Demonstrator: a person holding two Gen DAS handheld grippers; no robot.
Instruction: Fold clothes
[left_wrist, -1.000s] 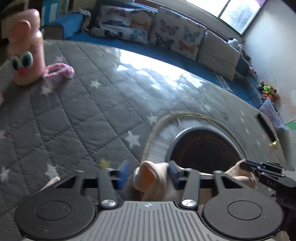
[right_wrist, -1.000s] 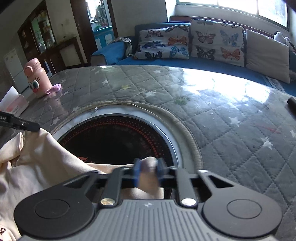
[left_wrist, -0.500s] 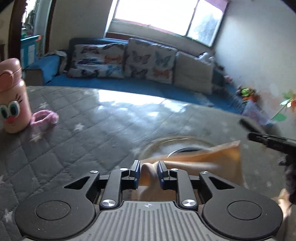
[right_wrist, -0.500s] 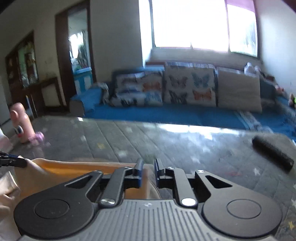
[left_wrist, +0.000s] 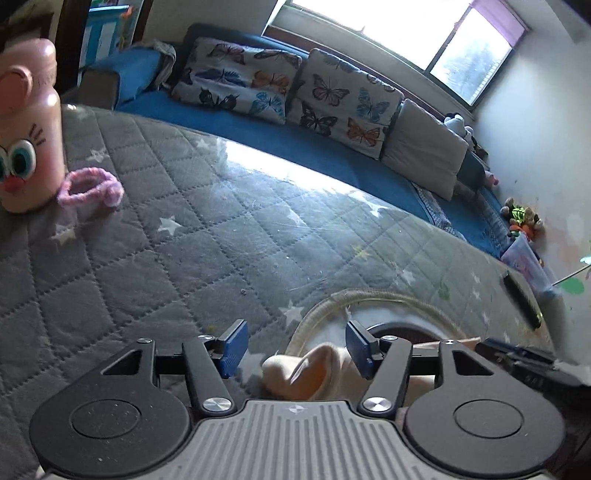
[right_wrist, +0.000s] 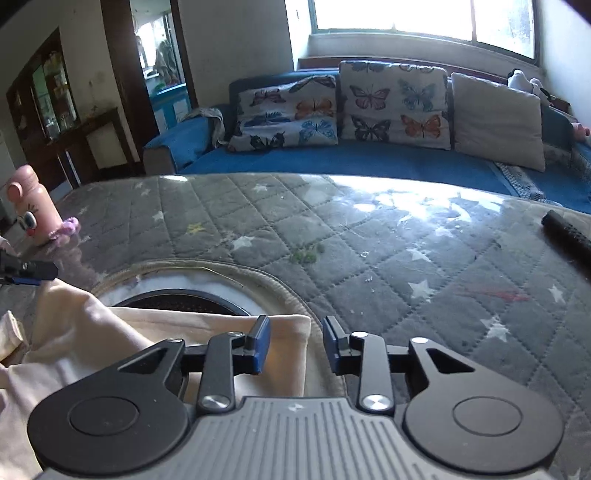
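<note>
Both grippers' jaws have just been opening, letting go of the cream garment they pinched a second ago.
Left gripper (left_wrist: 293, 347): fingers wide, a bunched garment (right_wrist: 155, 332) fold between them, pads clear of it. Right gripper (right_wrist: 294, 345): fingers partly spread, garment corner beneath, unpressed. Garment lies on the grey quilted surface (left_wrist: 207, 236), over the round inset (right_wrist: 177, 301). Pink bottle (left_wrist: 26, 125) stands far left.

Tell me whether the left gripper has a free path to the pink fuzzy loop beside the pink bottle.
Probably yes. The left gripper stands open over the cream garment, and only bare quilted cover lies between it and the pink fuzzy loop.
</note>
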